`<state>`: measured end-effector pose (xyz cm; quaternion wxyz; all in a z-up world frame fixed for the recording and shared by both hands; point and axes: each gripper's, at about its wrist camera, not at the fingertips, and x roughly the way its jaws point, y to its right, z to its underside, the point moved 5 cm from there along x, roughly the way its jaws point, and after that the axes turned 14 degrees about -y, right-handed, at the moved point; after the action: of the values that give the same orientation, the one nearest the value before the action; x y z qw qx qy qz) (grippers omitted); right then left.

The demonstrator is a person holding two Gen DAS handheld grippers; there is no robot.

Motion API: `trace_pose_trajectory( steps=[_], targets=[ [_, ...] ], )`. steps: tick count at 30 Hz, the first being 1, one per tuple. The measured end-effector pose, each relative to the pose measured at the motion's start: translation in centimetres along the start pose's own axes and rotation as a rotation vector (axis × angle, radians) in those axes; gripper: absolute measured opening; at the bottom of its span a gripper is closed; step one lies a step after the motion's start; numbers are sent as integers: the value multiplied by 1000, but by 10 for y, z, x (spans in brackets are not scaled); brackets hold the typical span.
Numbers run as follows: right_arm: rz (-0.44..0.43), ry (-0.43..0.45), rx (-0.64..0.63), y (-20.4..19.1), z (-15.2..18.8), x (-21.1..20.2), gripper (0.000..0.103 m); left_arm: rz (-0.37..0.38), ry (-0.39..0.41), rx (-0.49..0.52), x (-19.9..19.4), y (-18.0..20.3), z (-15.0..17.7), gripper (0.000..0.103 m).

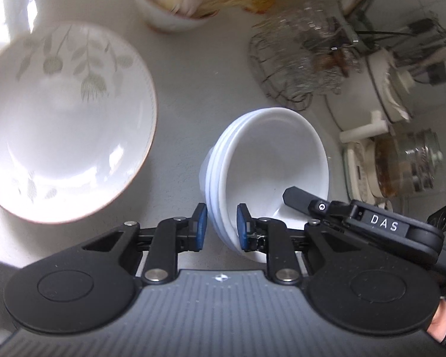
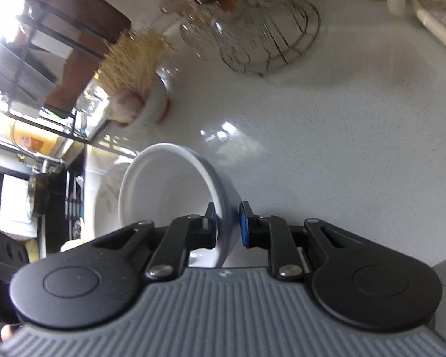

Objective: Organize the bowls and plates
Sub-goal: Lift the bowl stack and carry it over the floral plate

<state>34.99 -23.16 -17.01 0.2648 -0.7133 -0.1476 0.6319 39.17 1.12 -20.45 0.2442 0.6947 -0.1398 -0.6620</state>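
Note:
A stack of white bowls (image 1: 267, 154) hangs tilted above the pale counter (image 1: 193, 89). My left gripper (image 1: 222, 227) is shut on the near rim of the stack, one blue pad outside and one inside. From the right, a black finger (image 1: 297, 197) of my right gripper reaches into the top bowl. In the right wrist view my right gripper (image 2: 227, 223) is shut on the wall of the white bowl (image 2: 163, 196). A large leaf-patterned bowl (image 1: 65, 125) lies on the counter to the left and shows behind the white bowl (image 2: 104, 196).
A small bowl of garlic and toothpicks (image 1: 169, 0) stands at the back. A wire basket with glasses (image 1: 297, 68) is at the back right, with a white pot (image 1: 371, 98) and a glass jar (image 1: 407, 160) beside it. A dish rack (image 2: 44, 44) is at the left.

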Motion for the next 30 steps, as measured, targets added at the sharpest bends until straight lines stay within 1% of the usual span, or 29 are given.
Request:
trace_pose_trajectory(
  steps=[2,9,19,25,30],
  targets=[
    [-4,18,-11,-10,1,-5,18,-4,13,25,-13,2,-2,25],
    [-22,51,-40,-47,-1,-9,18,11,60,40,-55,-10,-8,25],
    [-28,34,-107,-101,-1,16,19,36,104,-25,-92,-56,-18,25],
    [-25,20,-132,-126,2,40,19,30,108,-49,-104,-87,-24,25],
    [-6,0,-161,-137,5,62,20,31,109,-76,-96,-114,-27,25]
  ],
)
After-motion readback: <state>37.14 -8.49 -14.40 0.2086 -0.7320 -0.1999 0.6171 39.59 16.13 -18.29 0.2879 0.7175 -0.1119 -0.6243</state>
